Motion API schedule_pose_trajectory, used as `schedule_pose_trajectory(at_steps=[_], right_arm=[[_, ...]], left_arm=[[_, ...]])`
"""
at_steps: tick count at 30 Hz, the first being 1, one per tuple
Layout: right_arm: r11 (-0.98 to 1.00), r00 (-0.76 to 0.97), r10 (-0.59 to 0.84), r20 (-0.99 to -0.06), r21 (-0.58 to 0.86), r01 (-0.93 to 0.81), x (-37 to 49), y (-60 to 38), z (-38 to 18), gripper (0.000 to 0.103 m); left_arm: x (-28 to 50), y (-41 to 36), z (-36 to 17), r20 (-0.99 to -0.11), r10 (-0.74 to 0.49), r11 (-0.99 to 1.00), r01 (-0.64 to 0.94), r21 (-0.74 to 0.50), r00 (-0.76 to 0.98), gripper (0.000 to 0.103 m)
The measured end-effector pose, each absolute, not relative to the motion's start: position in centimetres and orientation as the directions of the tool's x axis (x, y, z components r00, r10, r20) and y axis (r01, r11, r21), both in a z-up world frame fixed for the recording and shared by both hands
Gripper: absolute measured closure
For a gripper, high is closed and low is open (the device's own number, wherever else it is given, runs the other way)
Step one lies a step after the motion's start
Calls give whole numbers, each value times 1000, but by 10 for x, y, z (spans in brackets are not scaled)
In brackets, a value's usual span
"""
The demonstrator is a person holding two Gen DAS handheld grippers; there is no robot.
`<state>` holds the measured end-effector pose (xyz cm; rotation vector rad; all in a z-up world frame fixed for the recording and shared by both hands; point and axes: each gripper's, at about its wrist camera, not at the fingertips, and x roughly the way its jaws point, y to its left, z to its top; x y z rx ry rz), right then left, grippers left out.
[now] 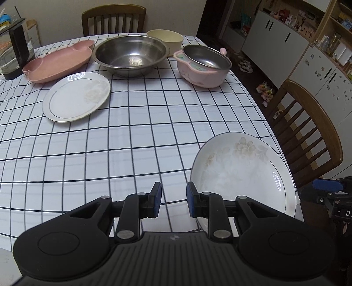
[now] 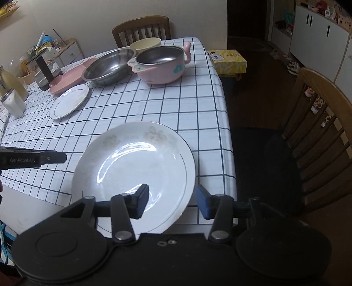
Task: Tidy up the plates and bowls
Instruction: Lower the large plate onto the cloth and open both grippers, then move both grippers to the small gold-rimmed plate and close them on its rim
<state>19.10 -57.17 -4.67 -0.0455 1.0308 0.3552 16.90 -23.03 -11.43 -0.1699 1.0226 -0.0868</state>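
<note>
A white floral plate (image 2: 136, 167) lies at the table's near right corner; it also shows in the left wrist view (image 1: 242, 173). My right gripper (image 2: 172, 202) is open, its jaws astride the plate's near right rim. My left gripper (image 1: 173, 200) is open and empty just left of that plate. A second white plate (image 1: 77, 96) lies far left, also in the right wrist view (image 2: 69, 101). Behind it are a pink divided dish (image 1: 59, 61), a steel bowl (image 1: 131, 55), a cream bowl (image 1: 165, 38) and a pink pot (image 1: 202, 66) with a steel bowl inside.
The checked tablecloth (image 1: 132, 143) covers the table. A glass kettle (image 1: 13, 52) stands at the far left. Wooden chairs stand behind the table (image 1: 113, 19) and at the right (image 1: 308, 132). A yellow box (image 2: 227, 60) sits beyond the table's right edge.
</note>
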Motion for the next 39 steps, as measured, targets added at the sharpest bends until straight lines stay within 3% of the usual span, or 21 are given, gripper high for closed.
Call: schedule_pose_trajectory(at_steps=[8,11,15,19,21,29,33,39], right_arm=[[930,497,280,-821,103,-354,185,-539,-23,43],[923,512,296,-806,103,-372,186,-524,-14,37],[913,526,323,-787,113,-391,192,-499,-6,29],[896,533,357,-767,119,-427,199,-470,1,22],[888,537,368,-759,116,-445,203,-455,3,20],[872,575,393,-717,91,-482,222,-397,5,11],[881,606,400,-688,105,-462,235,-375,4,1],[894,664,393,-636,96,-437,258,-345,-2,0]], left_arm=[[162,-195,-91,-805,-161,979,-8,-201,571,79],[161,-178,-85,-795,-152,979,-19,-201,587,71],[160,-152,-76,-773,-124,979,-49,-197,622,46],[166,-123,-69,-764,-95,981,-71,-182,638,43],[167,-109,-66,-756,-68,984,-83,-160,651,35],[181,-66,-56,-708,16,992,-100,-78,706,26],[193,-47,-57,-691,15,992,-98,-82,723,25],[221,-24,-65,-690,14,994,-85,-69,724,24]])
